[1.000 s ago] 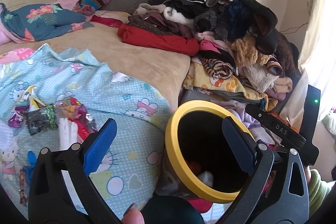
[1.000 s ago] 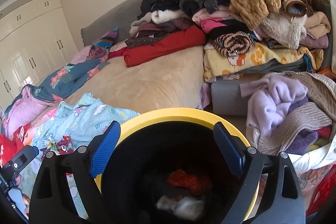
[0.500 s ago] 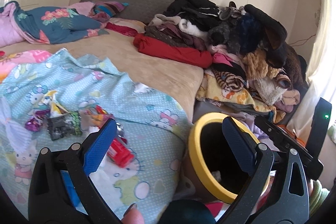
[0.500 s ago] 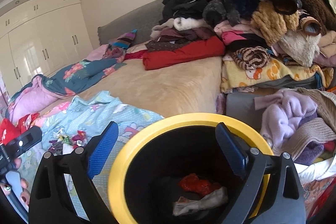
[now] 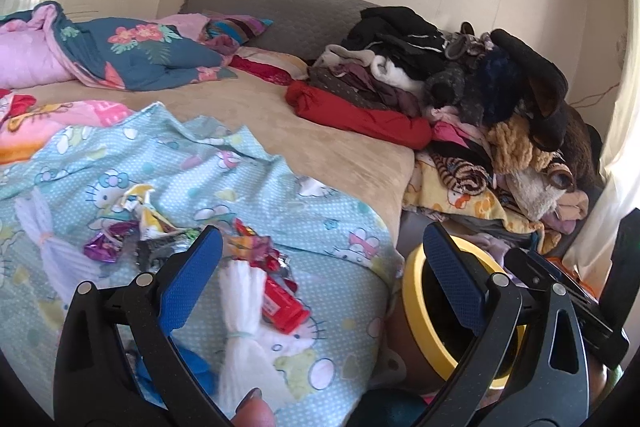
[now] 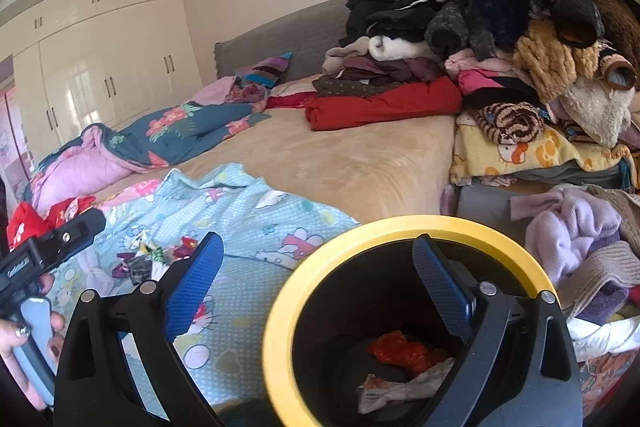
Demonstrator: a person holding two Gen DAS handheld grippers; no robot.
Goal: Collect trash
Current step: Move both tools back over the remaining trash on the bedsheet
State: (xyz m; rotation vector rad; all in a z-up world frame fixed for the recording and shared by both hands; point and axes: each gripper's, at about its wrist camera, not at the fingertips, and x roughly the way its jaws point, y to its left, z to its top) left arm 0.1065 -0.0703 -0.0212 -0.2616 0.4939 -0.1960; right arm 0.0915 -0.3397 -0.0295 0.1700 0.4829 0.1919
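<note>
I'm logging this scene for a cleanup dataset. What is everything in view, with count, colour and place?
Bin: one, black with yellow rim, beside the bed's edge; red and white trash inside.
Wrappers: several, purple, yellow, dark, mixed; clustered on the blue sheet.
Red packet: one, red, on the sheet near the left gripper.
White bundles: two, white, on the sheet.
Blue sheet: one, light blue, cartoon print, over the bed.
Clothes pile: one heap, mixed colours, far side of bed.
Wardrobe: cream, back wall.
Left gripper: open, above the sheet.
Right gripper: open, over the bin.
</note>
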